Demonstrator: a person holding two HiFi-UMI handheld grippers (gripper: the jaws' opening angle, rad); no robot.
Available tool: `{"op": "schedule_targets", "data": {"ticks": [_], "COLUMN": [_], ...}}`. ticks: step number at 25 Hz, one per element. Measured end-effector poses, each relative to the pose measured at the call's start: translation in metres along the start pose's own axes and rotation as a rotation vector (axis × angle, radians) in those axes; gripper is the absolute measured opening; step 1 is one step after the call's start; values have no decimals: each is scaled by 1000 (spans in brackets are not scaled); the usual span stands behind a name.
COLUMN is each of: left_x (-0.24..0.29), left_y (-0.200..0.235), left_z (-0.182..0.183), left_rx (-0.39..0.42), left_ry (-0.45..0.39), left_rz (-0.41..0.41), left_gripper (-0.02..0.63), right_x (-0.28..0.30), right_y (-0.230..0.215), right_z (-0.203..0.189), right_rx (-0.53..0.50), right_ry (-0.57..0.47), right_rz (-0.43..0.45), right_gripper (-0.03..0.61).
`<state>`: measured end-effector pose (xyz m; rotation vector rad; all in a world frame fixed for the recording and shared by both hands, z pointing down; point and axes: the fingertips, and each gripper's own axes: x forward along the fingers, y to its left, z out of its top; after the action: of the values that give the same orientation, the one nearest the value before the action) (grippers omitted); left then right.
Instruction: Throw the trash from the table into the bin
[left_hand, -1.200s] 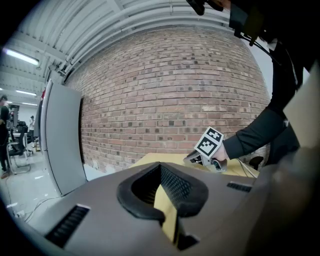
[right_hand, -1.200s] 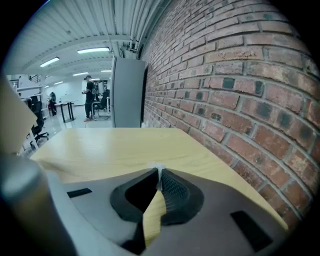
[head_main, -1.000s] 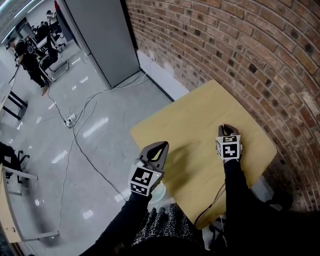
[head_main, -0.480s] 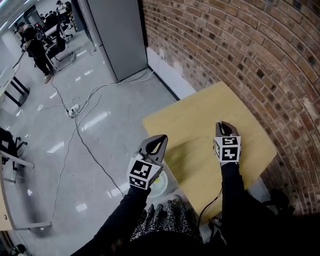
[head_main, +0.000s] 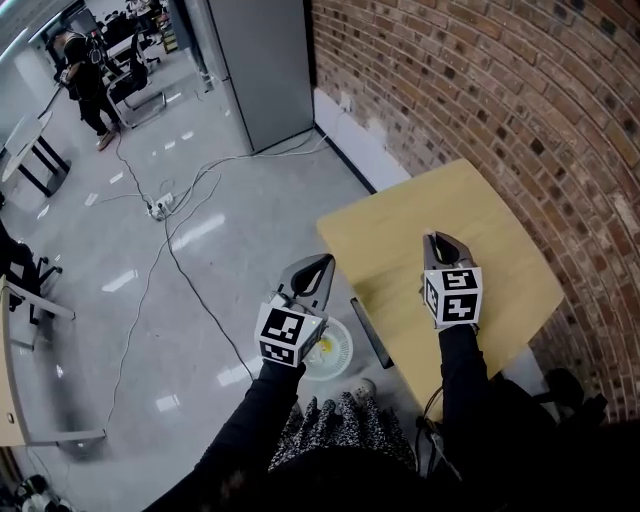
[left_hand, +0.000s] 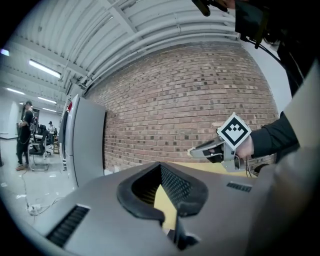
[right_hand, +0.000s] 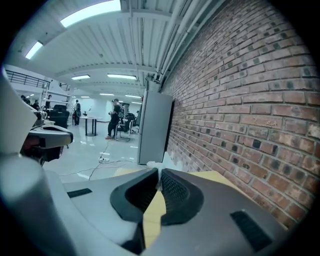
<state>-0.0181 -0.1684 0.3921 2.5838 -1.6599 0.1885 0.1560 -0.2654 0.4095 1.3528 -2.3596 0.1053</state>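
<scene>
Left gripper clenched, empty, above the bin on the floor beside the table; its cube hides part of the bin's rim; a yellow scrap lies inside, too small to identify; right gripper clenched, nothing visible in it, over the table.

Count by kind, head view.
- Grippers: two, the left gripper and the right gripper.
- Table: one, on the right, against the one brick wall.
- Bin: one, on the floor just beside the table's near left edge.
- Grey cabinet: one, far.
- Power strip: one, on the floor, far left.
- Person: one standing at far left. The right gripper view shows more in the distance, but their number is not clear.
</scene>
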Motion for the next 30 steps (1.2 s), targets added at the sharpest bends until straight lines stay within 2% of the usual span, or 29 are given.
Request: {"op": "schedule_targets", "data": {"ticks": [16, 22, 30], "left_x": [-87, -111, -139], "left_y": [61, 76, 102], "left_z": [-4, -10, -32], "left_rx": [-11, 6, -14], "left_ry": [-15, -9, 12], "left_rz": [69, 83, 118], "left_gripper": [6, 6, 6], "right_x": [-12, -17, -13], "right_y": [143, 186, 248], "right_z": [40, 51, 35], "right_rx": [-39, -9, -33], "right_ry": [-63, -107, -85], "right_rz": [122, 183, 264], "right_gripper": [21, 21, 21]}}
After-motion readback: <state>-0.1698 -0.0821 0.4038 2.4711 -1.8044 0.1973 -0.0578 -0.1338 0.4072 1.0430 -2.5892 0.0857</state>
